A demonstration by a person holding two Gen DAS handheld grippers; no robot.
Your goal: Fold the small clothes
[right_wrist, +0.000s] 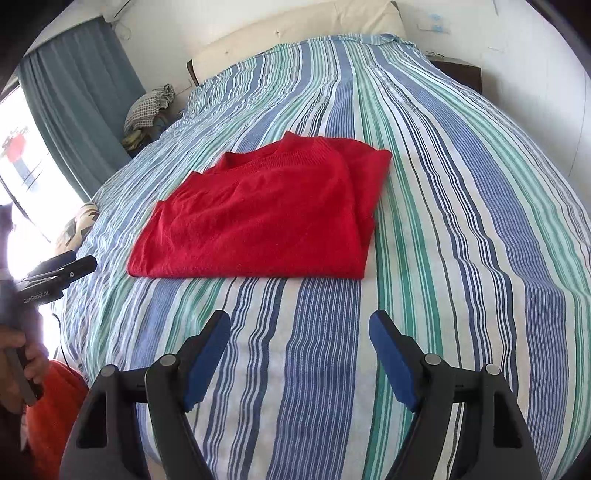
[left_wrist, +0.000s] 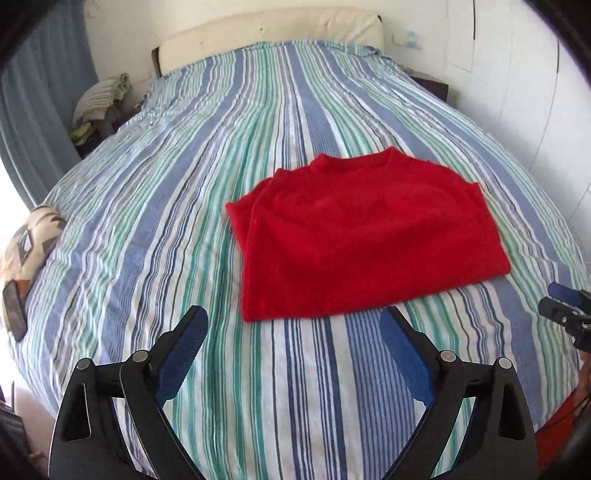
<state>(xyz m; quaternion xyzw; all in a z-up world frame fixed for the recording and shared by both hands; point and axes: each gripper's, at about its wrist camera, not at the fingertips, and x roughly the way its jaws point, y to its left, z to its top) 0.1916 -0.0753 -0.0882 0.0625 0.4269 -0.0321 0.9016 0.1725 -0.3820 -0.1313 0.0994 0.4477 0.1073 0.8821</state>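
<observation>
A red knitted sweater (left_wrist: 365, 236) is seen lying on the striped bedspread (left_wrist: 184, 221) of a bed, towards the near end and well short of the headboard (left_wrist: 273, 29). It is judged to be partly folded already: the sleeves appear to have been turned in, since doubled layers are shown along one side in the right wrist view (right_wrist: 364, 206) and along the opposite edge in the left wrist view, and a compact, roughly rectangular block is formed. The collar is pointed away towards the headboard and the hem edge is presented nearest to the grippers; the block's longer side appears to run across the bed, though this is distorted by the fisheye. The left gripper (left_wrist: 293, 354) is held above the bedspread just short of the hem, its jaws spread wide and holding nothing; the right gripper (right_wrist: 299, 354) is held likewise, jaws apart and empty. Neither is touching the cloth. The step in hand is judged to be the approach for a final fold, or a check of a finished one. If a further fold is intended, both hem corners would need to be pinched together and carried evenly towards the collar
</observation>
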